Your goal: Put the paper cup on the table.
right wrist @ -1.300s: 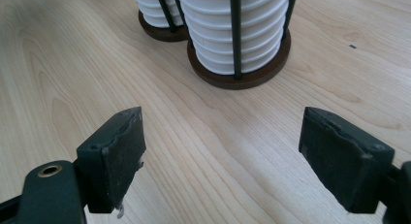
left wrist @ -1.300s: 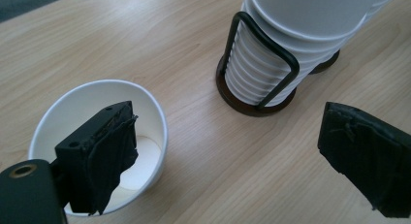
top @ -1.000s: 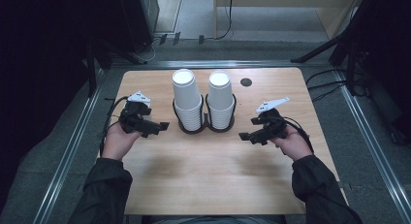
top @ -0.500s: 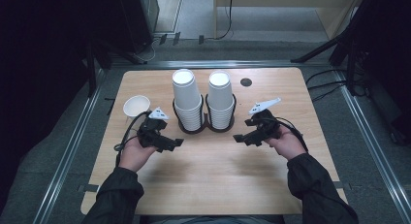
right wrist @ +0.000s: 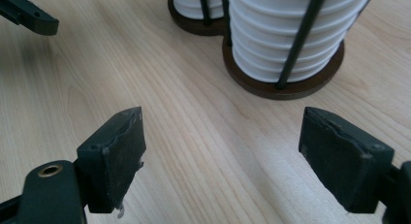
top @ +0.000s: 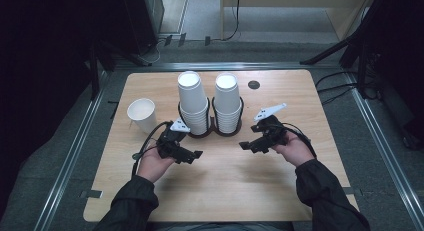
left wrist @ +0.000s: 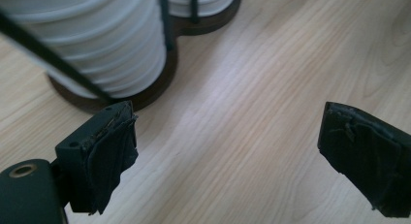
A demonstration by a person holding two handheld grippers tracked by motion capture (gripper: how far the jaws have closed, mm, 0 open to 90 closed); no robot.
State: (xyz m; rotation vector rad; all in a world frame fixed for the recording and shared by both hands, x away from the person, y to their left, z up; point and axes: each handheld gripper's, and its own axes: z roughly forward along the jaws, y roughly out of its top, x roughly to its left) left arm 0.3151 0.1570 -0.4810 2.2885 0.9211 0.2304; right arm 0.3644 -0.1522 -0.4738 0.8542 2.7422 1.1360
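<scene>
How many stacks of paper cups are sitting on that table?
2. The left stack and the right stack stand side by side in a dark holder at the table's far middle. A single cup stands alone at the left.

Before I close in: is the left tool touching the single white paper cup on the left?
Apart. High view shows bare wooden tabletop between the left tool and the single white paper cup.

bare tabletop (top: 225, 181) between claws, cup holder (top: 212, 133) blocking beyond
</scene>
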